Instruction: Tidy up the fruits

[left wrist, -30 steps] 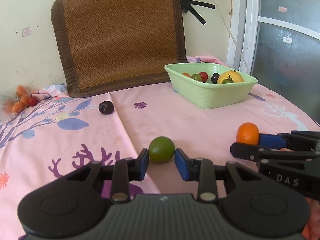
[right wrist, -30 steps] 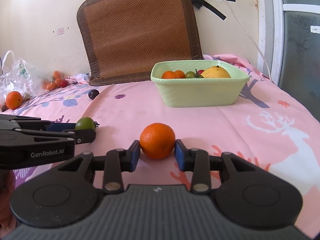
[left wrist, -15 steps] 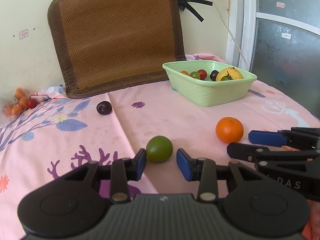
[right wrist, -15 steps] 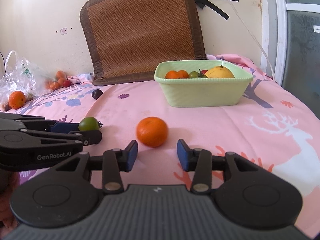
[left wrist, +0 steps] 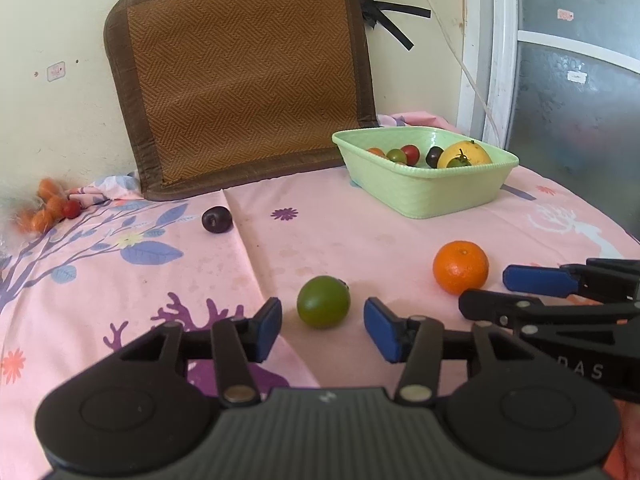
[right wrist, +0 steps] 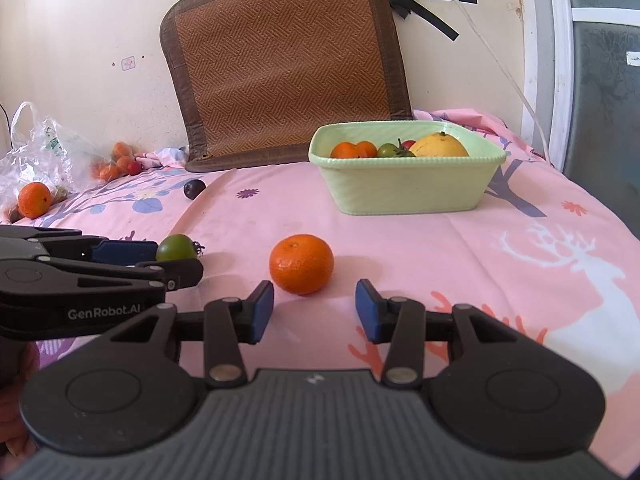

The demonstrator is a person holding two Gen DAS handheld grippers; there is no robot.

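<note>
A pink patterned cloth covers the bench (right wrist: pixel 460 248), which stands against a pale wall where a brown woven mat (right wrist: pixel 284 60) leans. The landmark is the green basket (right wrist: pixel 404 188) at the far right of the cloth, just in front of the mat's lower corner.

Part of the sorting looks done. The basket already holds one large yellow citrus (right wrist: pixel 440 146), two small oranges, a red tomato, a dark plum and what seem to be two green tomatoes; some sit half hidden behind the rim, so the count inside is uncertain.

Left on the cloth, well short of the basket toward the cameras, lie one orange (right wrist: pixel 301 263) and one green tomato (left wrist: pixel 323 307), side by side and apart. One dark plum (left wrist: pixel 216 219) lies left of the basket near the mat's foot. Further left, by a plastic bag (right wrist: pixel 36 152), sit another orange and a small heap of little orange and red fruit, too small to count.

The right gripper (right wrist: pixel 315 312) has its fingers parted, the orange just ahead of them, untouched. The left gripper (left wrist: pixel 323 330) is opening its fingers; the green tomato sits between the tips, clear of both pads. Neither holds anything.
</note>
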